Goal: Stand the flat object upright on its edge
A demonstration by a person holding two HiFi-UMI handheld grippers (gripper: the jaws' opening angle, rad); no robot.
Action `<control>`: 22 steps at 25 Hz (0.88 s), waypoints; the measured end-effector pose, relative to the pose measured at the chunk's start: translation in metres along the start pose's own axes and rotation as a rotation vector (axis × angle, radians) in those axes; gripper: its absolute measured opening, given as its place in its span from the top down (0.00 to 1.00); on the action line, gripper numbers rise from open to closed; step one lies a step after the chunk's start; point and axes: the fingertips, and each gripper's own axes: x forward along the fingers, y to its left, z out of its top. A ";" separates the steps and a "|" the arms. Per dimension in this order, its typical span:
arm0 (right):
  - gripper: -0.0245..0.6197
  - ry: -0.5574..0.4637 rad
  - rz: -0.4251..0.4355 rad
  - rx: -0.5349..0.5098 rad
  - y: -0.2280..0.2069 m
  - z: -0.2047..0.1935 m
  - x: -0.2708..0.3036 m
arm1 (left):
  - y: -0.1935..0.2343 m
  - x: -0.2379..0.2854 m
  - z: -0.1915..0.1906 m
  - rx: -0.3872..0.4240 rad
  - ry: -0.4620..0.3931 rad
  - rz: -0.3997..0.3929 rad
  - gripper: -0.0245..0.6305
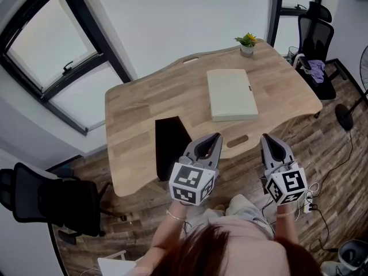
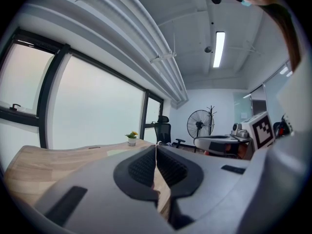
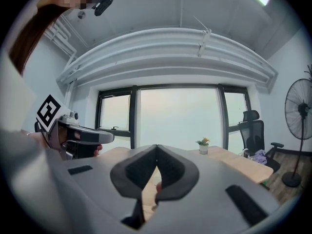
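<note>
**While both grippers stay off the table, the pale book lies flat**

Where the wooden table (image 1: 144, 102) fills the middle of the head view, it stands below a big dark-framed window (image 1: 54, 62) and between two black office chairs. One chair (image 1: 315, 45) is at the far right, with some cloth on its seat. The other (image 1: 52, 200) is at the near left. A black flat item (image 1: 171, 145) lies at the table's near edge; what it is cannot be told. The task's thing, a pale green closed book (image 1: 232, 94), lies flat on its broad face right of the table's centre, well apart from both grippers.

The left gripper (image 1: 214, 142) is held over the near edge of the table, just beside the black item. In its own view the jaws (image 2: 156, 147) are pressed together with nothing between them. The right gripper (image 1: 269, 140) hangs off the table's edge over the wood floor – its jaws are likewise closed on nothing (image 3: 156, 147). A small potted plant (image 1: 247, 43) with yellow flowers stands at the far edge, beyond the book.
</note>
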 end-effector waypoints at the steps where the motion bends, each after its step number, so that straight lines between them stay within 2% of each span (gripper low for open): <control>1: 0.96 0.000 -0.001 -0.003 0.000 0.000 0.001 | 0.001 0.000 0.001 0.000 -0.006 0.000 0.95; 11: 0.96 -0.007 -0.012 0.004 -0.020 -0.004 0.024 | 0.012 0.026 -0.003 -0.003 0.006 -0.003 0.95; 22: 0.96 0.022 0.008 0.014 -0.058 -0.009 0.080 | 0.045 0.081 0.001 -0.008 0.031 0.019 0.95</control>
